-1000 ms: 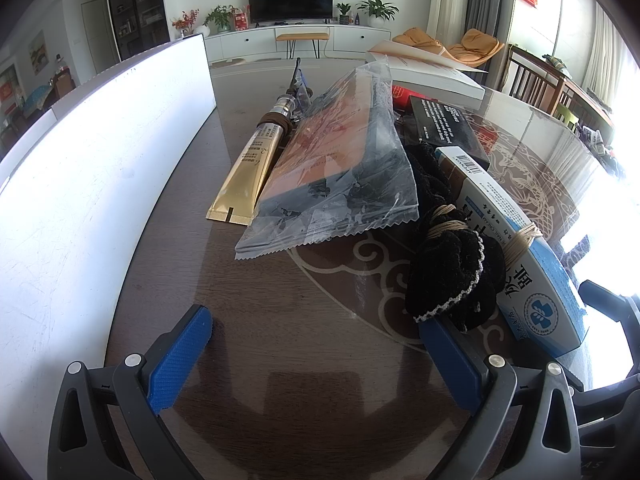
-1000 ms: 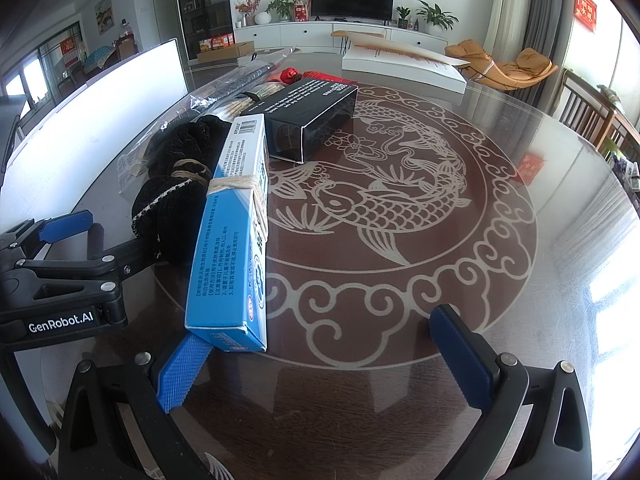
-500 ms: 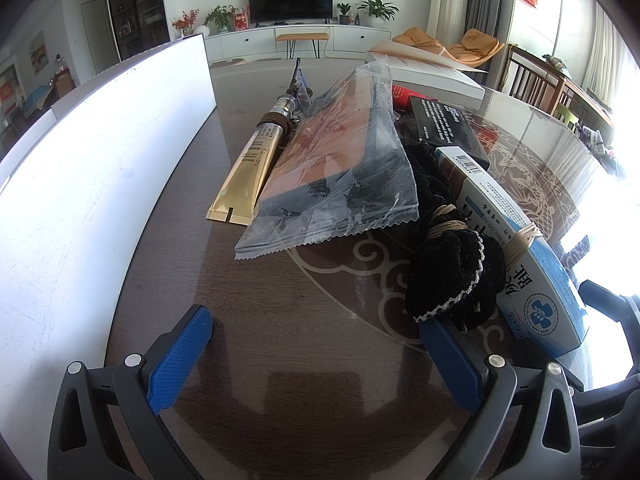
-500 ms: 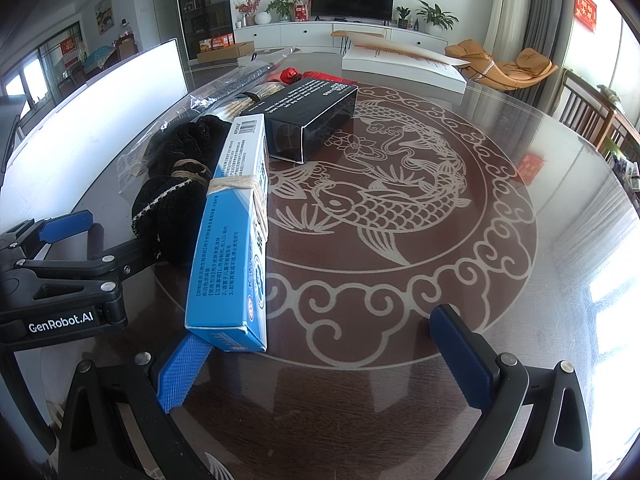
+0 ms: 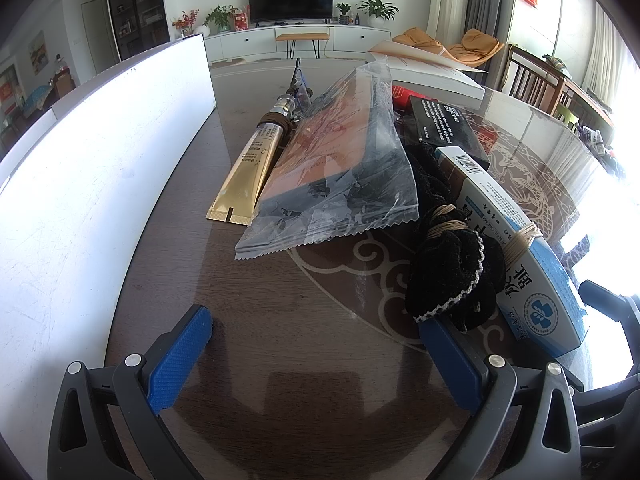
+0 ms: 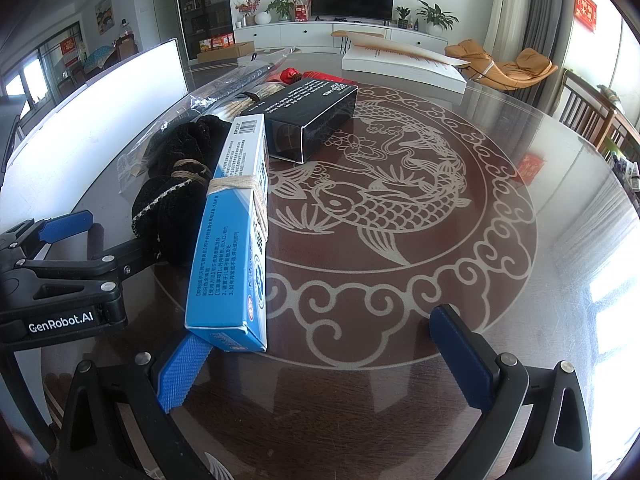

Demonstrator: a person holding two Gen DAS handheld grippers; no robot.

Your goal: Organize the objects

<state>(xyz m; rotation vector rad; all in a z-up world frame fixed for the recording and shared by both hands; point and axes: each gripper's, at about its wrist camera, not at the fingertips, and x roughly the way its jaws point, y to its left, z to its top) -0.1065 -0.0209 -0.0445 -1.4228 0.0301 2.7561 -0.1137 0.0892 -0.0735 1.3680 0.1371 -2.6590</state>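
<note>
— Both claws spread, nothing in them?
— Yes. The left claw (image 5: 316, 356) and right claw (image 6: 320, 364) sit low in frame over the desk (image 6: 400, 420).
— And the blue box (image 6: 232, 248)?
— Lower left of the right view, tied with twine to the black knitted bundle (image 5: 452, 268). Looks light, stiff cardboard; I'd pinch its long sides. The plastic bag (image 5: 340, 168) looks slippery.

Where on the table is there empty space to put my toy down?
The big fish pattern, right of the blue box and black box, is bare. So is the strip between the white board and gold tube. The middle row, with the plastic bag and black cloth, is crowded.
</note>
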